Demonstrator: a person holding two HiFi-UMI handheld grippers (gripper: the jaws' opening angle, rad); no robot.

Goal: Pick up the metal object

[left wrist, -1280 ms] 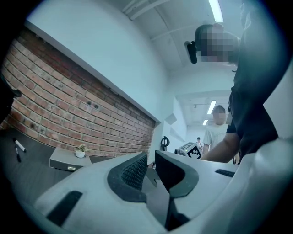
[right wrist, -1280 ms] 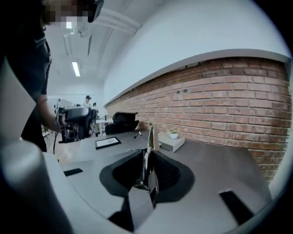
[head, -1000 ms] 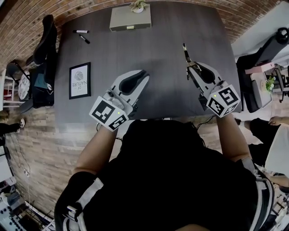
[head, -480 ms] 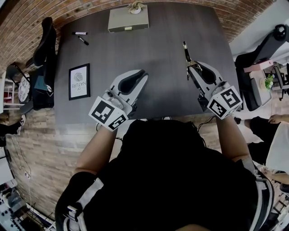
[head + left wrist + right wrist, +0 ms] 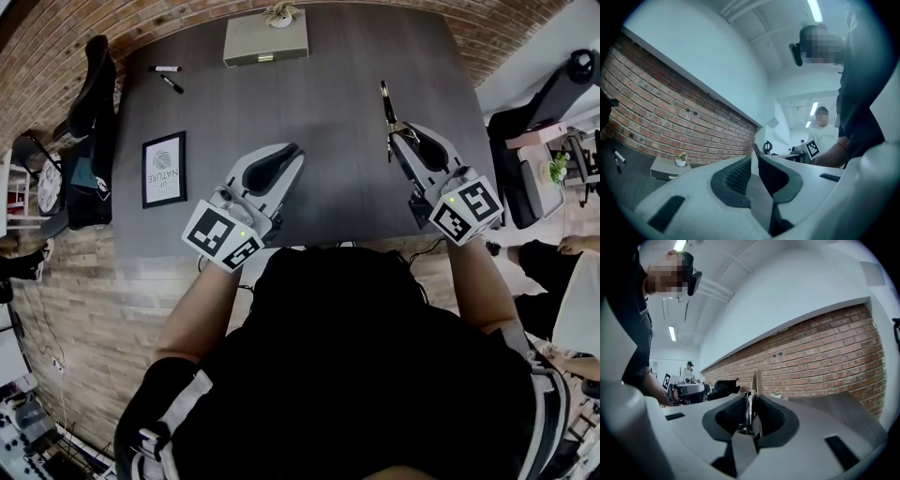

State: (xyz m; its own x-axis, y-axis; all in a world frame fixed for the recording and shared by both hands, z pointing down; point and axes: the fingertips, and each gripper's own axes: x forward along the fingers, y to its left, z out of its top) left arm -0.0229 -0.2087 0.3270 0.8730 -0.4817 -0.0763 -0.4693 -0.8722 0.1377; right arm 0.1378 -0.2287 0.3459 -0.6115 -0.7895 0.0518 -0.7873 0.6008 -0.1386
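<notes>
Your right gripper (image 5: 397, 133) is closed on the metal object (image 5: 385, 101). In the right gripper view the thin metal stands on edge between the two pads (image 5: 730, 416), pressed from both sides, and its tip sticks out past the jaw tips. In the head view the object is over the right half of the table (image 5: 328, 66), nearer the table's right edge than its middle. Its free end points toward the table's far edge. I cannot tell whether it is clear of the tabletop.

Your left gripper (image 5: 294, 151) is over the table's near half, a little left of centre, and angled toward the table's far right corner. Its jaws stand narrowly apart with nothing between them. The left gripper view shows only a slim gap between the ribbed pads.

A grey box (image 5: 266, 39) sits at the middle of the table's far edge, with a small plant (image 5: 281, 13) on it. Two markers (image 5: 174, 81) lie near the table's far left corner. A framed print (image 5: 165, 168) lies flat by the table's left edge. Both grippers are well apart from all of these.
</notes>
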